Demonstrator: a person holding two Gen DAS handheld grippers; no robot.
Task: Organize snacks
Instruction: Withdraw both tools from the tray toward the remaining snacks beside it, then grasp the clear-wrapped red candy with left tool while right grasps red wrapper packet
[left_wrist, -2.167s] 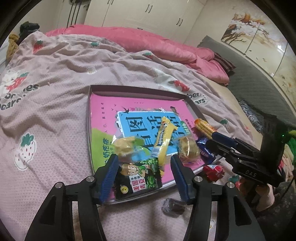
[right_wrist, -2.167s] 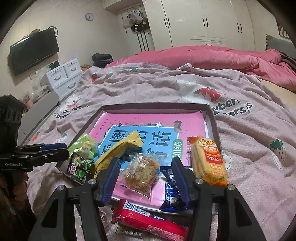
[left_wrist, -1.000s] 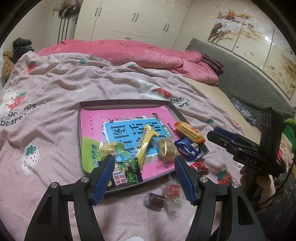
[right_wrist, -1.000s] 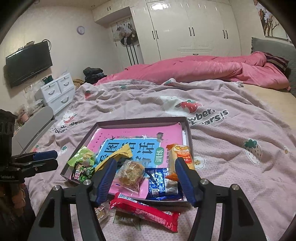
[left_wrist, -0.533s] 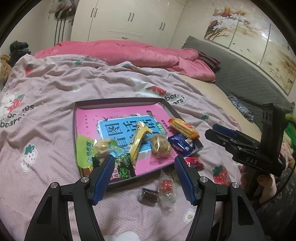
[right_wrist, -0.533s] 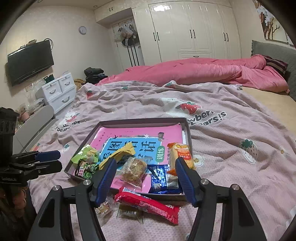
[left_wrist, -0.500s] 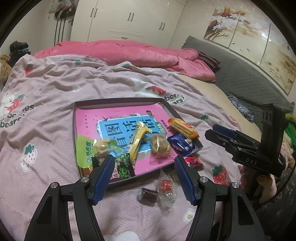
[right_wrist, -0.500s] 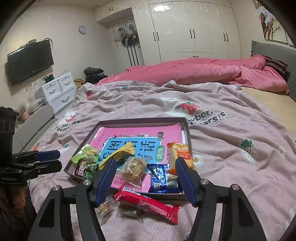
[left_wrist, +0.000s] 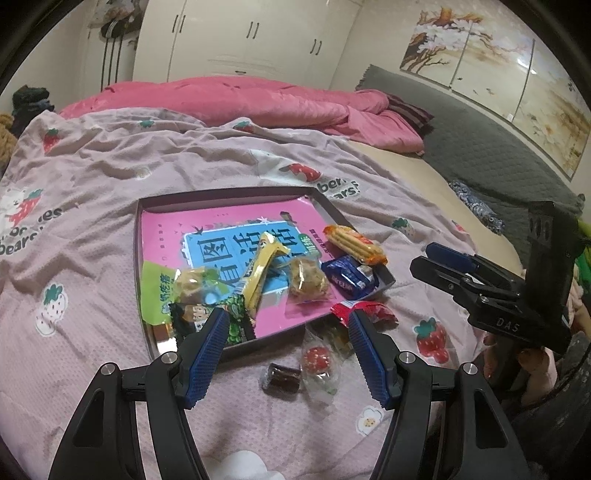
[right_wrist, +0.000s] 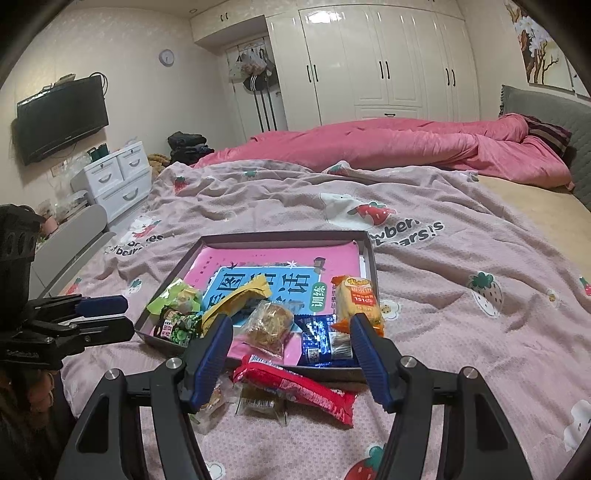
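Most snacks already lie in the shallow tray (right_wrist: 370, 258) at frame centre on the bed. A red wrapper (right_wrist: 295, 386) and small candies (left_wrist: 320, 363) remain outside its near edge. Left tongs (left_wrist: 288, 354) and right tongs (right_wrist: 291, 360) gape wide, empty.

a bed (right_wrist: 480, 258) under a mauve strawberry-print blanket (right_wrist: 258, 199) fills the room. behind it stands a white wardrobe (right_wrist: 384, 62); to its left, a white drawer unit (right_wrist: 118, 181) beneath a wall-mounted tv (right_wrist: 61, 118). a pink quilt (left_wrist: 229, 99) is bunched along its far side.
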